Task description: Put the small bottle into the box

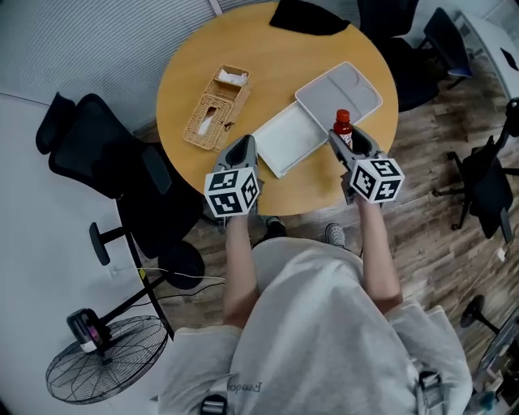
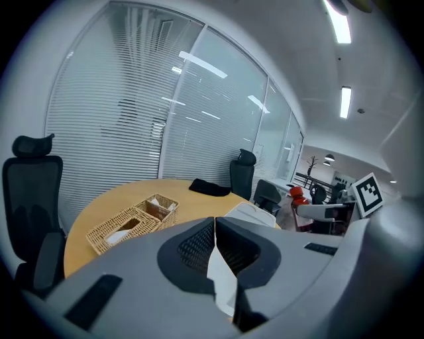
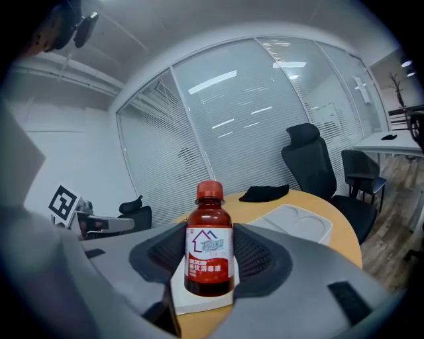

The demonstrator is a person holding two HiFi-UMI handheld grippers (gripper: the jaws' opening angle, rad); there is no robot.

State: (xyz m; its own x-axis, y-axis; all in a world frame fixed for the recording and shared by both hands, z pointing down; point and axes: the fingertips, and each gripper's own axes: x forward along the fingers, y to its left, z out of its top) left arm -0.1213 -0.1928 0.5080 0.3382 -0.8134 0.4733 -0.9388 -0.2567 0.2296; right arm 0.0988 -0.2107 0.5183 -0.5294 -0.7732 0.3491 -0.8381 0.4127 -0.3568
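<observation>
The small brown bottle (image 1: 343,127) with a red cap and a white label stands upright between the jaws of my right gripper (image 1: 347,144), which is shut on it. In the right gripper view the bottle (image 3: 209,246) fills the middle, over a corner of the white box (image 3: 201,299). That shallow open white box (image 1: 285,138) lies near the front of the round wooden table (image 1: 276,49). My left gripper (image 1: 241,149) hovers at the box's left end, its jaws (image 2: 214,233) shut with nothing between them. A strip of the white box (image 2: 222,278) shows below them.
A wicker tissue holder (image 1: 216,107) sits at the table's left. A grey moulded tray (image 1: 340,91) lies just behind the white box, and a black cloth (image 1: 309,16) at the far edge. Black office chairs (image 1: 105,162) stand around the table, and a fan (image 1: 101,369) on the floor.
</observation>
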